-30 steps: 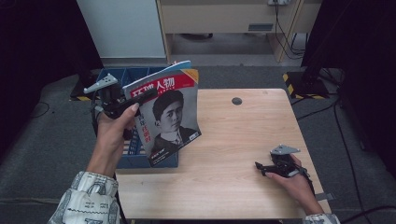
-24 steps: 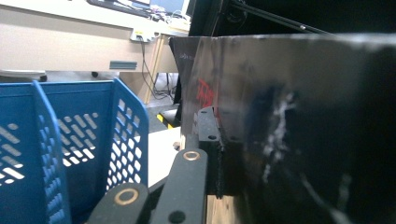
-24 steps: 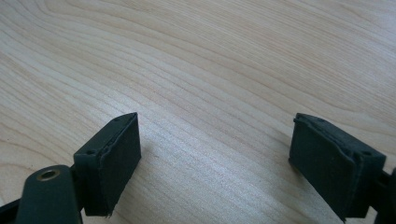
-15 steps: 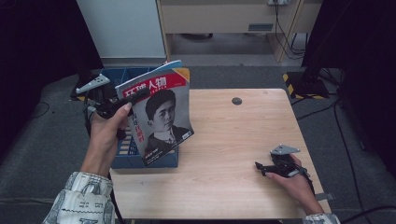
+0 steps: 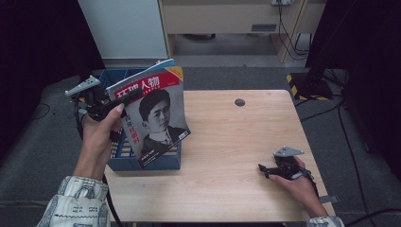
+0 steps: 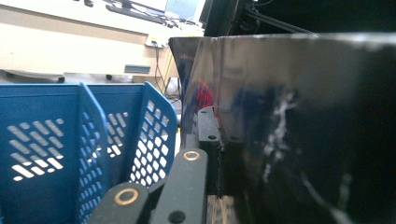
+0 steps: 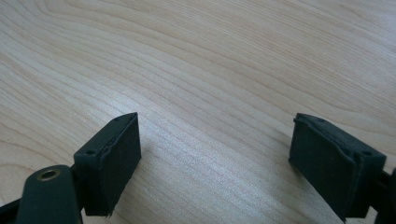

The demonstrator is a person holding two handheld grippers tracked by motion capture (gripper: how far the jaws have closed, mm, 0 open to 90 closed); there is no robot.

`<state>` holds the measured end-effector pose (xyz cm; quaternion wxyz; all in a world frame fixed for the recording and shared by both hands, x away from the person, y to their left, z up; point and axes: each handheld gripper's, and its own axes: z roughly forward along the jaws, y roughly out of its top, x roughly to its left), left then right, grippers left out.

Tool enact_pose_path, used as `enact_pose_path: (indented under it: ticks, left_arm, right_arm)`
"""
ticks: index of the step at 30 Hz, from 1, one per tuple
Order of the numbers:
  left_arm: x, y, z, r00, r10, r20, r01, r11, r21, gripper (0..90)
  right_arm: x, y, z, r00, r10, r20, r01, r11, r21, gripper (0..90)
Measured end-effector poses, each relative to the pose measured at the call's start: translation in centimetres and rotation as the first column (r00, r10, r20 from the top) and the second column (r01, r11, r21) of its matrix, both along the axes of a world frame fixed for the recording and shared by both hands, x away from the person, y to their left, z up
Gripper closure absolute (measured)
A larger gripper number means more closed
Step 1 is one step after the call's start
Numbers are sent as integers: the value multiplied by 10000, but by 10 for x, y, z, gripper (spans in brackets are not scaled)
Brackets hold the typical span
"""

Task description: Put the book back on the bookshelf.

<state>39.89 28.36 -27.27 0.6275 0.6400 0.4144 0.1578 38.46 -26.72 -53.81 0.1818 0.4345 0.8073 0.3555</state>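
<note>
A magazine [image 5: 156, 118] with a red title band and a portrait on its cover hangs tilted over a blue mesh basket [image 5: 156, 163] at the table's left edge. My left gripper [image 5: 125, 98] is shut on the magazine's upper left edge. In the left gripper view the glossy dark cover [image 6: 303, 130] stands against the jaws of the left gripper [image 6: 212, 135], with the basket's perforated walls [image 6: 56, 140] beside them. My right gripper [image 5: 265, 169] rests on the wooden table [image 5: 236, 142] near its front right corner. Its jaws stand open [image 7: 215, 158] over bare wood.
A small dark round disc [image 5: 239, 102] lies near the table's far edge. Behind the table stand a white cabinet [image 5: 123, 28] and a wooden desk [image 5: 227, 19], with cables on the floor [image 5: 293, 42]. A black and yellow striped piece [image 5: 298, 85] lies on the floor at the right.
My left hand has carried the magazine to the left, further over the blue basket. The right gripper has stayed where it was.
</note>
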Motion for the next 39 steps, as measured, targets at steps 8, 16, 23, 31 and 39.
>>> enact_pose_path:
  ticks: [8,16,23,31,39]
  left_arm:
    - [-4,13,4,9998,204,69,-204,9998,-32,865]
    - [-7,25,3,9990,453,43,-453,9990,21,865]
    - [-8,36,2,9978,662,-29,-662,9978,-82,865]
    - [-10,51,2,9954,940,-181,-946,9949,-359,865]
    - [-21,76,4,9905,1368,-134,-1374,9885,-634,865]
  right_arm:
    - [0,0,0,10000,-2,0,2,10000,0,167]
    - [1,0,0,10000,-58,29,58,10000,-39,167]
    - [1,0,0,10000,-51,12,51,10000,-40,167]
    - [1,0,0,10000,-36,27,36,10000,-49,167]
    - [1,0,0,10000,-30,26,30,10000,-49,167]
